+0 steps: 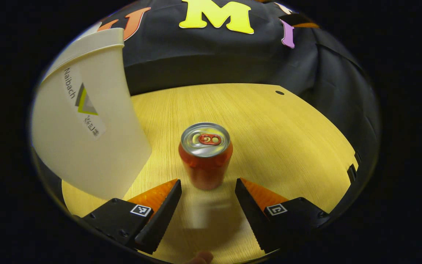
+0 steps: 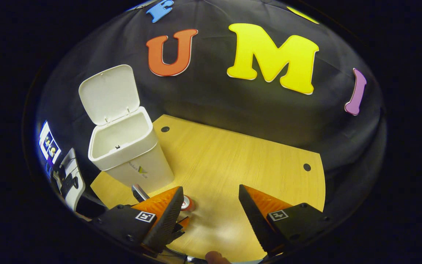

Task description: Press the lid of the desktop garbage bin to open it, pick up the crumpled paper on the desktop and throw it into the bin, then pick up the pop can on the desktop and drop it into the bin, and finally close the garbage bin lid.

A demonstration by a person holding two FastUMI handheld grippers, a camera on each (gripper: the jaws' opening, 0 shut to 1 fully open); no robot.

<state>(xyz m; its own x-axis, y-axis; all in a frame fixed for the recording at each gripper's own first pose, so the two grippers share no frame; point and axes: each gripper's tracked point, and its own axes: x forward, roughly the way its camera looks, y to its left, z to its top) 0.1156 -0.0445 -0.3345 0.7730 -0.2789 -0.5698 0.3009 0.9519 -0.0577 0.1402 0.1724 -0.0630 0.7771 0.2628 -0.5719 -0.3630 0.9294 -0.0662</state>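
A red pop can [image 1: 206, 156] with a silver top stands upright on the wooden desktop [image 1: 269, 139], just ahead of my left gripper [image 1: 208, 183]. That gripper is open, its fingers wide apart and short of the can's sides. The white garbage bin [image 1: 90, 124] rises close on the left in the left gripper view. From higher up, the right gripper view takes in the bin [image 2: 130, 154] with its lid [image 2: 109, 93] standing open and the inside looking bare from here. My right gripper [image 2: 211, 196] is open and holds nothing. The can's top [image 2: 187, 202] peeks past its left finger.
The desktop [image 2: 240, 165] ends at the black cloth wall behind and has small dark holes [image 2: 307, 167] near its far corners. Past the table's left edge sits a white device with a lit screen [image 2: 55, 154]. A fingertip [image 2: 214, 256] shows at the bottom edge.
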